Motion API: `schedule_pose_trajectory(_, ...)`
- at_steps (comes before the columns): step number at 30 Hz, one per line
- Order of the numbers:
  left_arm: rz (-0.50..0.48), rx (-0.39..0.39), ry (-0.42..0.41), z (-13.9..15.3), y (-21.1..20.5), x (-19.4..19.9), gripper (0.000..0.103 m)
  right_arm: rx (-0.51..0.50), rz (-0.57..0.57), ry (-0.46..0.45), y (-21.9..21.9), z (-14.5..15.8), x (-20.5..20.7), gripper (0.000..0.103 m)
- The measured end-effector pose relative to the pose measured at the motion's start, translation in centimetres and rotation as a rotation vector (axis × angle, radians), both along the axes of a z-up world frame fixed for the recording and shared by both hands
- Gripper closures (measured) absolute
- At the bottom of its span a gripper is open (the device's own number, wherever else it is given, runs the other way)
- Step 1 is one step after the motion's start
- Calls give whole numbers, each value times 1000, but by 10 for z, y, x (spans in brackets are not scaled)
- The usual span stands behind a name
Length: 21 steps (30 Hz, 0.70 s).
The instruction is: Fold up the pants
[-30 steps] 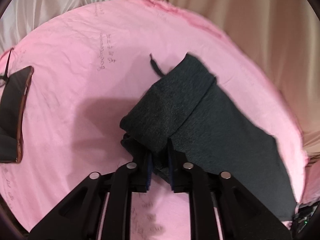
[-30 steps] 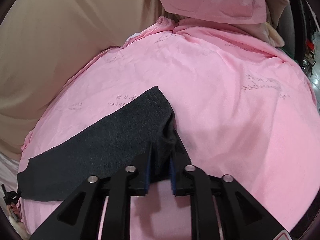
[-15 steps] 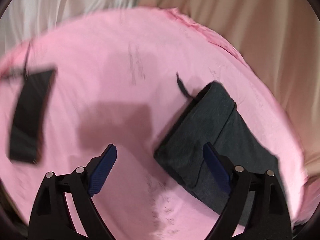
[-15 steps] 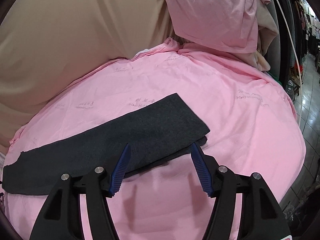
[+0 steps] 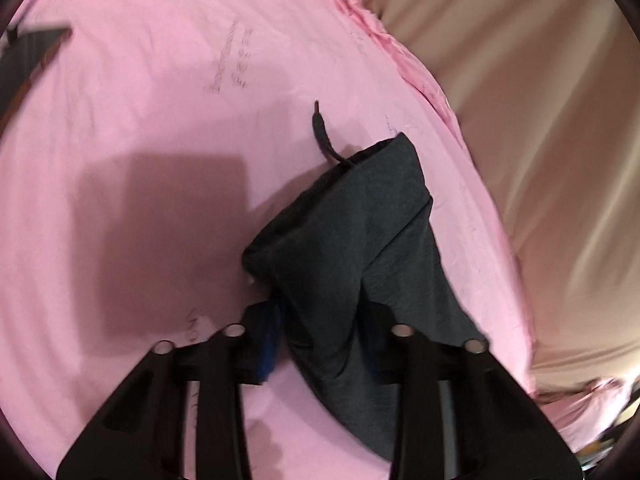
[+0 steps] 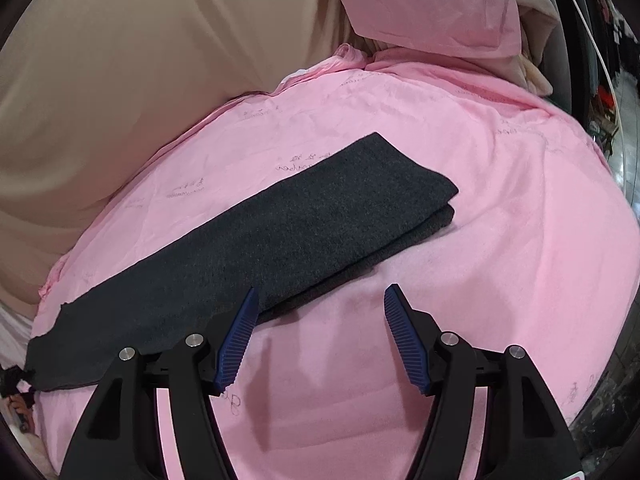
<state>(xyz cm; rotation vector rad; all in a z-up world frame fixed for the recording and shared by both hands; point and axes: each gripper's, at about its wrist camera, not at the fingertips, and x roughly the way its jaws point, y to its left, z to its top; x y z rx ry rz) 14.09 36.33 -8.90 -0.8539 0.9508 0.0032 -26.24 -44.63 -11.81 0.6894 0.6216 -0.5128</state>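
Dark grey pants [image 6: 256,248] lie folded lengthwise in a long strip on a pink sheet [image 6: 500,240]. In the left wrist view the waist end of the pants [image 5: 352,240] is bunched up between the fingers of my left gripper [image 5: 320,320], which is closed on the fabric; a drawstring [image 5: 322,136] sticks out past it. My right gripper [image 6: 318,308] is open and empty, just in front of the leg end of the pants, with its left pad [image 6: 240,332] at the fabric's near edge.
Beige curtain fabric [image 6: 120,80] hangs behind the bed. A pink pillow [image 6: 432,4] lies at the far end. A dark flat object [image 5: 28,56] lies at the left edge of the left wrist view. A tiled floor and clutter show beyond the bed's right side.
Both grippers let go of the pants and opened half a second ago. Since then my left gripper has closed on the waist end again. My right gripper stays open and has pulled back slightly.
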Motion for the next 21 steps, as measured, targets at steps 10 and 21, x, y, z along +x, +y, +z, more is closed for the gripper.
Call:
schedule_pose_trajectory(10, 7, 45, 7, 4, -7, -4, 83, 151, -53, -97, -37, -5, 14, 33)
schedule_pose_trajectory(21, -28, 126, 34, 60, -6, -38, 90, 78, 54, -144, -28, 81, 15, 97)
